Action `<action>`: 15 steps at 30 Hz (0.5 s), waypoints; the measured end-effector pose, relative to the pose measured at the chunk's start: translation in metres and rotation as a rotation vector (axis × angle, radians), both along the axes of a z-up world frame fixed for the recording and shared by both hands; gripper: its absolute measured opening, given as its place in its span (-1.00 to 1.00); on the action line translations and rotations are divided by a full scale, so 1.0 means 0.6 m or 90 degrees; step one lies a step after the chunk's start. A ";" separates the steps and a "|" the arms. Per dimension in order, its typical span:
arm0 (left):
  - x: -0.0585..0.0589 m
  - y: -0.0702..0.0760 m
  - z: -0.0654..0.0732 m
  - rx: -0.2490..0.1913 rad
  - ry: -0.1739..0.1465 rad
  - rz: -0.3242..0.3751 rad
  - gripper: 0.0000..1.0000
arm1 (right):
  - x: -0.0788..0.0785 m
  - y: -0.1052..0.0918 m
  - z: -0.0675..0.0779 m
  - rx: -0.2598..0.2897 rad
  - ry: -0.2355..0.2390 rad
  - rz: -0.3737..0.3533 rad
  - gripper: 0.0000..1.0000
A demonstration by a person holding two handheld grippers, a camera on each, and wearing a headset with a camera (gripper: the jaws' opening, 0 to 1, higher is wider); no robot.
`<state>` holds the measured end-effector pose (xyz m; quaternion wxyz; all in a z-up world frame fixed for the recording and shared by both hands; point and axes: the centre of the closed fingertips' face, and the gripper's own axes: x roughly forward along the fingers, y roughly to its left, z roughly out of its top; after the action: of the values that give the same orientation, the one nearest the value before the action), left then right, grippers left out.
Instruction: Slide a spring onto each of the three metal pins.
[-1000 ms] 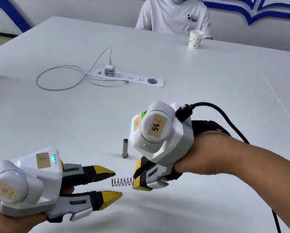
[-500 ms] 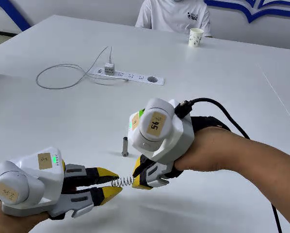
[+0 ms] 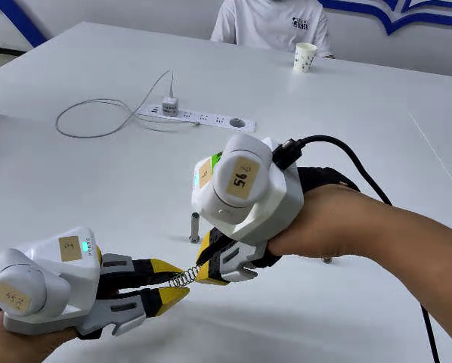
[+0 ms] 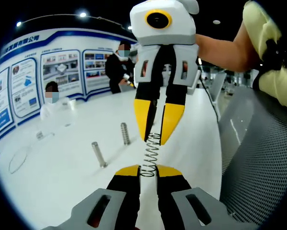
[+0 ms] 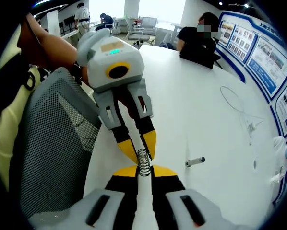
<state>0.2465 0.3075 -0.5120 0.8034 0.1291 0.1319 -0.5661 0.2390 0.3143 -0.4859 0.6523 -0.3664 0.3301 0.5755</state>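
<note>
Spring dead centre: 1 thin silver coil spring (image 3: 187, 275) bridges 2 grippers over the white table (image 3: 97, 181). The white-and-yellow left gripper (image 3: 182, 279) pinches its 9 o'clock end and the white-and-yellow right gripper (image 3: 203, 275) clamps the 3 o'clock end (both sets of tips closed on the wire). A short grey metal pin (image 3: 195, 228) stands upright at 12 o'clock.

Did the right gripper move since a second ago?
Yes. The right gripper slid left toward the left gripper, ending nearer the upright metal pin; both pinch the spring.
</note>
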 end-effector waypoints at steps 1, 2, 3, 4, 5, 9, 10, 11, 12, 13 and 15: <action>0.000 0.000 0.000 0.000 0.000 0.000 -0.75 | 0.000 0.002 0.002 0.002 -0.001 0.001 -0.78; 0.000 -0.001 0.001 0.000 0.000 0.000 -0.75 | 0.000 0.004 0.004 0.004 -0.003 0.004 -0.78; 0.001 -0.001 0.001 -0.001 0.000 -0.001 -0.75 | -0.001 0.006 0.007 0.006 -0.004 0.005 -0.78; 0.001 -0.002 0.002 -0.001 -0.001 -0.001 -0.76 | -0.001 0.009 0.009 0.008 -0.005 0.006 -0.78; 0.001 -0.003 0.003 -0.002 -0.001 -0.002 -0.76 | -0.001 0.012 0.013 0.013 -0.007 0.008 -0.78; 0.001 -0.006 0.004 -0.005 -0.003 -0.003 -0.76 | 0.000 0.019 0.017 0.015 -0.012 0.013 -0.78; 0.001 -0.006 0.005 -0.005 -0.003 -0.004 -0.76 | 0.000 0.020 0.018 0.015 -0.013 0.014 -0.78; 0.001 -0.007 0.005 -0.005 -0.004 -0.004 -0.76 | 0.000 0.022 0.018 0.015 -0.014 0.016 -0.78; 0.001 -0.008 0.005 -0.006 -0.004 -0.005 -0.77 | 0.000 0.024 0.019 0.016 -0.015 0.018 -0.78; 0.000 -0.009 0.006 -0.006 -0.004 -0.006 -0.77 | -0.001 0.025 0.019 0.016 -0.015 0.019 -0.78; 0.000 -0.009 0.006 -0.007 -0.004 -0.006 -0.77 | -0.001 0.027 0.019 0.016 -0.016 0.021 -0.78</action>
<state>0.2466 0.3020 -0.5085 0.8017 0.1271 0.1258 -0.5703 0.2386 0.3306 -0.4745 0.6513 -0.3710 0.3084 0.5857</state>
